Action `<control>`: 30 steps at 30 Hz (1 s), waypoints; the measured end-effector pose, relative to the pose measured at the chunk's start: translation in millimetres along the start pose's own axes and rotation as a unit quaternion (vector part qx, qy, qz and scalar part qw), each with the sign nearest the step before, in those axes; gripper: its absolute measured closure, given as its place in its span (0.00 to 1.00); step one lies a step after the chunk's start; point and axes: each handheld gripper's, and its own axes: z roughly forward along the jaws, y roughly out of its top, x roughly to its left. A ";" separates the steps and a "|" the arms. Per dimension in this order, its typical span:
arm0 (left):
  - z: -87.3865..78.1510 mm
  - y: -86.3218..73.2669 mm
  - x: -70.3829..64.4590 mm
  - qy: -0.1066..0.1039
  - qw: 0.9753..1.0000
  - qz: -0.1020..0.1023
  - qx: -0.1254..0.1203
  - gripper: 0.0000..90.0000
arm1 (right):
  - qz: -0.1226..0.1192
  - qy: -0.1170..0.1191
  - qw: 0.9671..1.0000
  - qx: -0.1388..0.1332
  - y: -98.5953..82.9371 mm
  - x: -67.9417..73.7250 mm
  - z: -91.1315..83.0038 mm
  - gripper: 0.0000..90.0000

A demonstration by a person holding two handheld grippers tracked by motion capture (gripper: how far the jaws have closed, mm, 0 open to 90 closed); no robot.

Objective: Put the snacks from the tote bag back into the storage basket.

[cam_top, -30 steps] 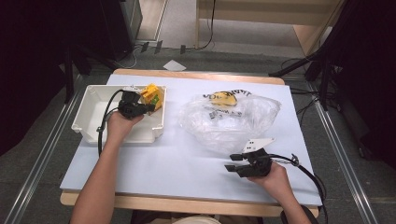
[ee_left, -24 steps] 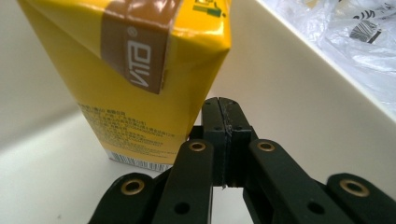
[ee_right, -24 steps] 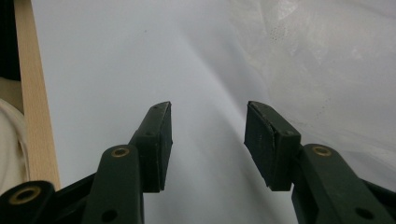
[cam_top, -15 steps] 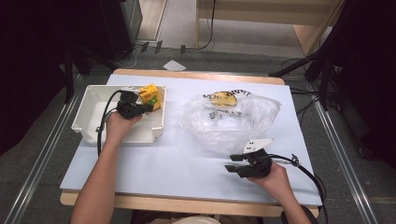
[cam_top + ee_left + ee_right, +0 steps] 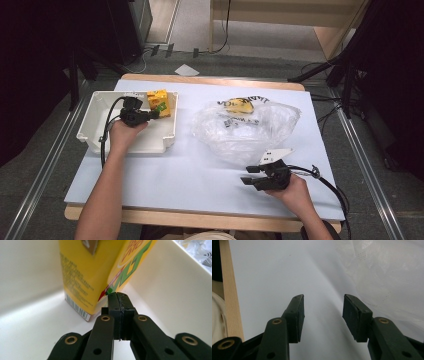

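The yellow carton (image 5: 159, 102) stands upright in the far right corner of the white bin (image 5: 95, 127), close to the bin's walls. The left gripper (image 5: 117, 296) is inside the bin with its jaws pressed flat together. Nothing is between them. Their tips sit right at the bottom edge of the carton, touching it or almost touching it.

The job now looks like getting the carton set right in that corner. To do it well, push softly and low down, so the carton slides and does not tip over. Keep the jaws straight at the edge, or they may slip off to one side.

The right gripper (image 5: 250, 176) rests near the front of the table (image 5: 165, 180) with its jaws spread wide and empty. A crinkly clear bag (image 5: 250, 132) lies just past it.

Some things are hard to see. The top of the carton is cut off in the left gripper view. Something yellow sits under the bag, but I cannot tell what it is. The words on the carton are too blurry to read.
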 end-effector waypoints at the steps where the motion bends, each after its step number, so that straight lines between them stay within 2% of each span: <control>1: 0.1 -0.2 0.7 0.000 1.000 -0.002 -0.002 1.00 | -0.002 0.000 1.000 0.000 0.0 -0.1 0.1 0.59; 19: -4.2 -0.8 8.8 0.016 0.999 -0.029 -0.002 1.00 | -0.003 -0.001 1.000 0.001 -0.2 -0.3 0.4 0.59; 26: -13.7 7.1 1.8 -0.005 1.000 -0.020 -0.007 0.98 | -0.003 -0.001 1.000 0.002 -0.3 -0.4 0.4 0.59; 30: -17.5 11.1 -2.8 -0.014 1.000 -0.018 -0.005 0.94 | -0.003 -0.001 1.000 0.003 -0.4 -0.3 -0.1 0.59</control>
